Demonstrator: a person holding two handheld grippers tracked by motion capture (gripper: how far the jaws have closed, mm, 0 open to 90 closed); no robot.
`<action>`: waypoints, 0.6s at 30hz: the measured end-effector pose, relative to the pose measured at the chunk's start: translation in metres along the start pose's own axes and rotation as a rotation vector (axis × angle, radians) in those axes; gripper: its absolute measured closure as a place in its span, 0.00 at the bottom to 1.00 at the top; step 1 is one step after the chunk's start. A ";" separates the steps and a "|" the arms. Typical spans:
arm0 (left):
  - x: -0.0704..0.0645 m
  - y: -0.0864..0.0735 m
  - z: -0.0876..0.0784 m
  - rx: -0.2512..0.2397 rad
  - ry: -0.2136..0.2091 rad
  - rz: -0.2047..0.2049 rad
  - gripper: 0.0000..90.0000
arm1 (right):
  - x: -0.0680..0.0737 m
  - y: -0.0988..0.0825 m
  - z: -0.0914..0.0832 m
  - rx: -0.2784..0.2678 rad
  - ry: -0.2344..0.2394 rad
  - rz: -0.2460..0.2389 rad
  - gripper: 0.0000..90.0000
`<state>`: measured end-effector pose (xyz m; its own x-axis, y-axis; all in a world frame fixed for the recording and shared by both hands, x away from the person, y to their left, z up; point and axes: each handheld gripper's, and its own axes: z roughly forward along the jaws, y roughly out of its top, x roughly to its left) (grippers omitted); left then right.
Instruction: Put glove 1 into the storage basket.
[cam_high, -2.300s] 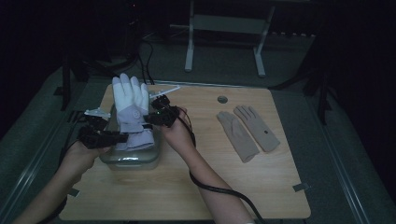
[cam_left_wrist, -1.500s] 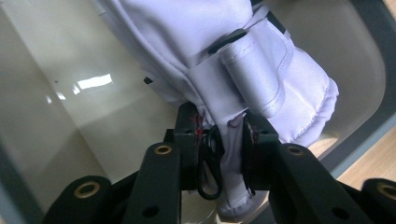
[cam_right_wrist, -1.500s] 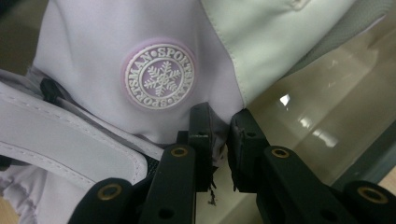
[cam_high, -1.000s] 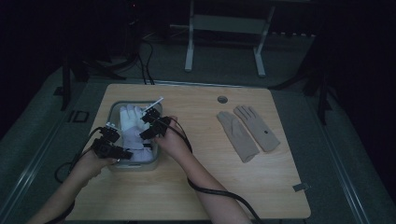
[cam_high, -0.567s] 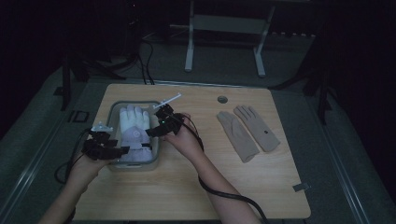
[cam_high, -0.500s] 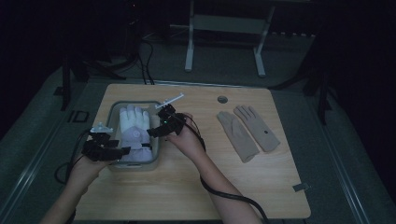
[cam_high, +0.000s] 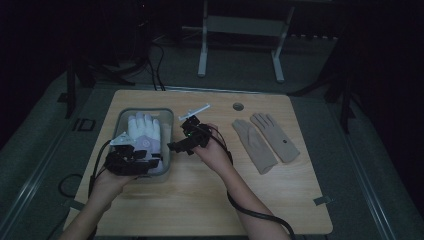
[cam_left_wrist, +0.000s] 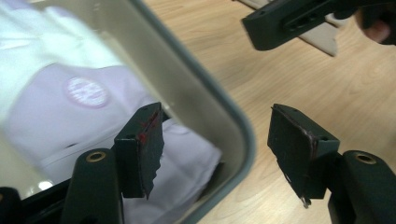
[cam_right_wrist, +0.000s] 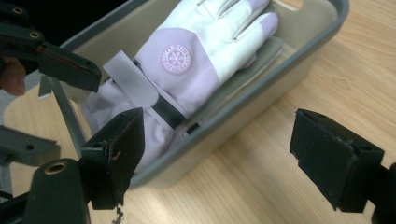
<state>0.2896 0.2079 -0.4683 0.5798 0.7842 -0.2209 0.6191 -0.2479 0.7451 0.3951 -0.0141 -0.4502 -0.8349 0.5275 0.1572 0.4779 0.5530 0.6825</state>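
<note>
A white and lilac glove (cam_high: 144, 131) lies flat in the grey bin (cam_high: 171, 131) at the table's left, cuff toward the person. My left gripper (cam_high: 155, 162) hovers over the bin's near right corner. Its jaws have just been opening and stand apart over the rim (cam_left_wrist: 205, 107), pressing on nothing. In the left gripper view the glove (cam_left_wrist: 84, 93) shows beneath the left jaw. My right gripper (cam_high: 175, 147) is just right of the bin. Its jaws have also just been opening and stand wide and empty, facing the bin wall (cam_right_wrist: 280, 70) and glove (cam_right_wrist: 196, 56).
Two beige gloves (cam_high: 265, 140) lie side by side on the right half of the wooden table (cam_high: 210, 200). A small round hole (cam_high: 238, 106) is near the far edge. Cables trail from both grippers toward the person.
The glove, held up over the bin earlier, now lies inside it. Both grippers have let go, opened and drawn back, the right one rightward off the bin.
</note>
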 end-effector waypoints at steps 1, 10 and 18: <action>-0.003 0.001 0.002 0.004 -0.005 0.012 0.41 | -0.001 -0.001 -0.002 -0.002 -0.007 -0.003 0.20; -0.027 0.004 0.021 0.005 -0.065 0.072 0.39 | -0.007 -0.019 -0.023 -0.013 -0.043 -0.026 0.18; -0.045 0.002 0.042 0.009 -0.118 0.102 0.28 | -0.018 -0.043 -0.040 -0.004 -0.074 -0.041 0.17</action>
<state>0.2866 0.1487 -0.4835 0.6977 0.6828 -0.2169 0.5582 -0.3282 0.7621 0.3792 -0.0731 -0.4537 -0.8309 0.5513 0.0760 0.4428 0.5723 0.6902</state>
